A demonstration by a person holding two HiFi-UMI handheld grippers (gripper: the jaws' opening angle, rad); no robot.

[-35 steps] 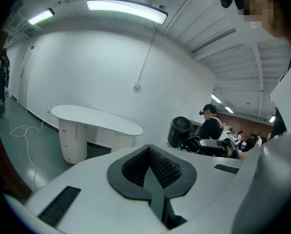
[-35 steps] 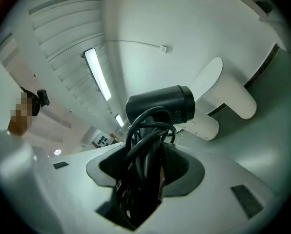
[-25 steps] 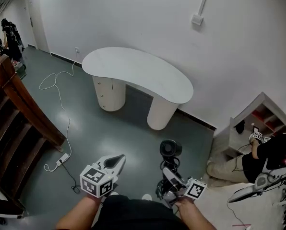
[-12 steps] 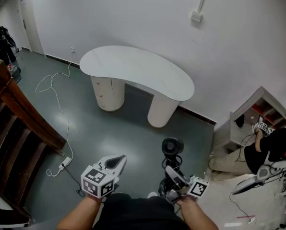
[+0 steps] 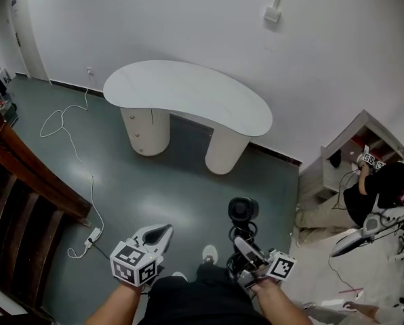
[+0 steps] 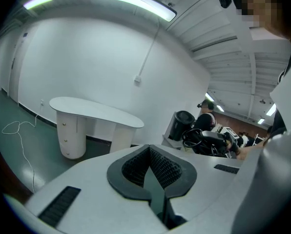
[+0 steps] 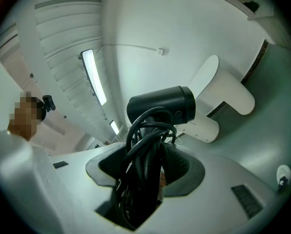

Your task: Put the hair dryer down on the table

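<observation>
**Right gripper** (image 5: pixel 248 250): jaws were clamped on the handle of the hair dryer (image 5: pixel 242 210). The coiled cord (image 7: pixel 144 145) was caught in the same grip, presumably so that no loose length trailed.

**Dryer:** it stood upright above the jaws, carried low over the floor (image 5: pixel 168 188) and well short of the table (image 5: pixel 188 99). This posture was judged a carrying hold, not a placing one.

**Left gripper** (image 5: pixel 154 235): jaws were together on nothing. It was judged idle, since one grip sufficed for the load.

**Task:** setting down had not yet begun.
</observation>
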